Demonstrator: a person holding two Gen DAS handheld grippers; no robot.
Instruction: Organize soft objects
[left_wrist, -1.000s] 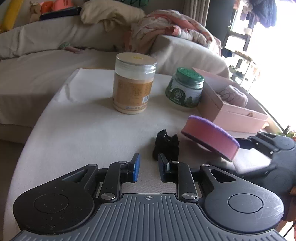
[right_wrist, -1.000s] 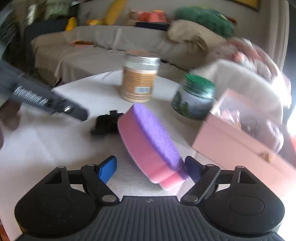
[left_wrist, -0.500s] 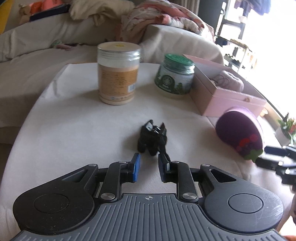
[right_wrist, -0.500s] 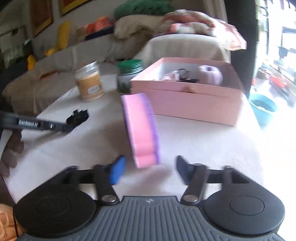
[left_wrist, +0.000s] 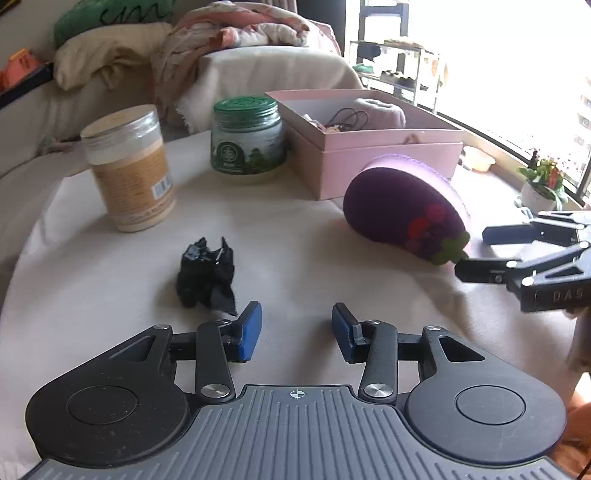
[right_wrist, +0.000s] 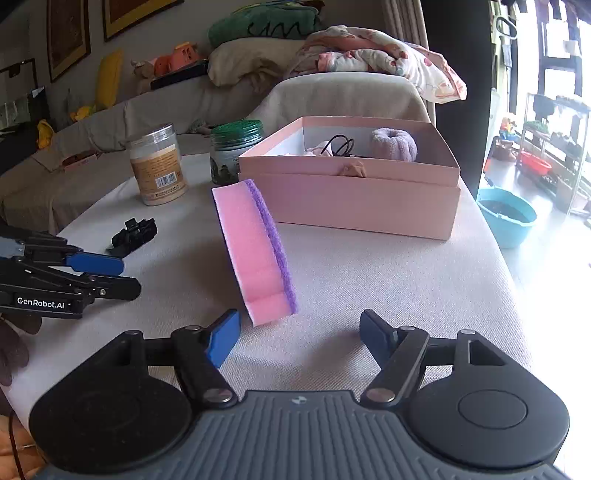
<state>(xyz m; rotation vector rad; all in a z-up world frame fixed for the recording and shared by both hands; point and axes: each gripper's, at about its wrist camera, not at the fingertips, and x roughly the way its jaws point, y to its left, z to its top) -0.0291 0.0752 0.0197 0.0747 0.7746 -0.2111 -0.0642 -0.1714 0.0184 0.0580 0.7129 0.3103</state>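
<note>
A pink sponge (right_wrist: 258, 254) with a purple scouring face (left_wrist: 402, 218) stands on edge on the cloth-covered table, leaning, just ahead of my right gripper (right_wrist: 299, 332). That gripper's jaws are opening; its pads do not touch the sponge and nothing is between them. The open pink box (right_wrist: 351, 206) behind holds a lilac soft roll (right_wrist: 393, 144) and a black cord. My left gripper (left_wrist: 297, 330) is also opening, with nothing between its blue pads. A small black crumpled thing (left_wrist: 207, 277) lies just ahead and left of its left finger.
A tan jar (left_wrist: 129, 173) and a green-lidded jar (left_wrist: 247, 140) stand at the back of the table. A sofa with blankets lies beyond. The table's right edge (right_wrist: 517, 295) drops to the floor, where a blue bowl (right_wrist: 506, 218) sits. A hand (right_wrist: 14, 354) shows at the left.
The right gripper swung toward the box and let go of the sponge, which now stands on the table. The left gripper's jaws spread wide, and it shifted right of the black thing.
</note>
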